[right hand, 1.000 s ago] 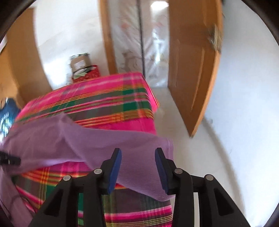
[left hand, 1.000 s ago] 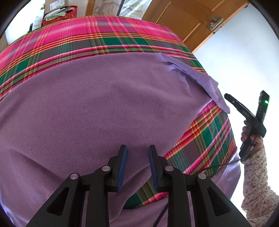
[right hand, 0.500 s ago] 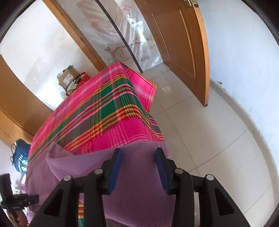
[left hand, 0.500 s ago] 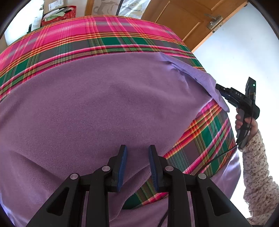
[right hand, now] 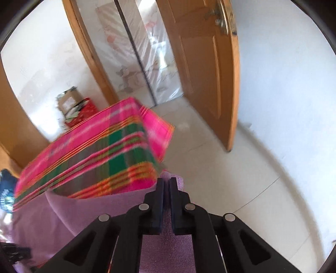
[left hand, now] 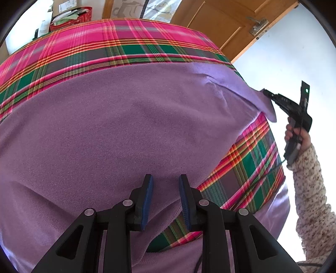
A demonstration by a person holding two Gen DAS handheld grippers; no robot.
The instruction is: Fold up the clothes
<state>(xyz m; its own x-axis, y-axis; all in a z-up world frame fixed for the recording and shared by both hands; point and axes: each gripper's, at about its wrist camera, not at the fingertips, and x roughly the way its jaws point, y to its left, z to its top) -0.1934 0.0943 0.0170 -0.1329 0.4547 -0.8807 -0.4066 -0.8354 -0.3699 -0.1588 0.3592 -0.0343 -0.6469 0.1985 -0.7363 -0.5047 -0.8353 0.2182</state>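
A purple fleece garment [left hand: 126, 126] lies spread over a table draped in a pink and green plaid cloth [left hand: 126, 42]. My left gripper [left hand: 166, 182] sits low over the garment's near part, jaws apart, with the fleece showing in the gap between the blue pads. The right gripper [left hand: 266, 92], held by a hand [left hand: 294, 134] in a flowered sleeve, meets the garment's sleeve end at the table's right edge. In the right wrist view that gripper [right hand: 167, 182] is shut, with a thin fold of the purple garment [right hand: 94, 210] pinched between its pads.
A wooden door [right hand: 199, 63] stands ajar beyond the table, with pale tiled floor [right hand: 231, 178] to the right. A red box with cartons [left hand: 69, 14] sits behind the table's far edge. A dark blue item [right hand: 6, 189] shows at the left.
The right gripper moved in to the purple sleeve end at the table's right edge and closed on it. The left gripper stayed where it was.
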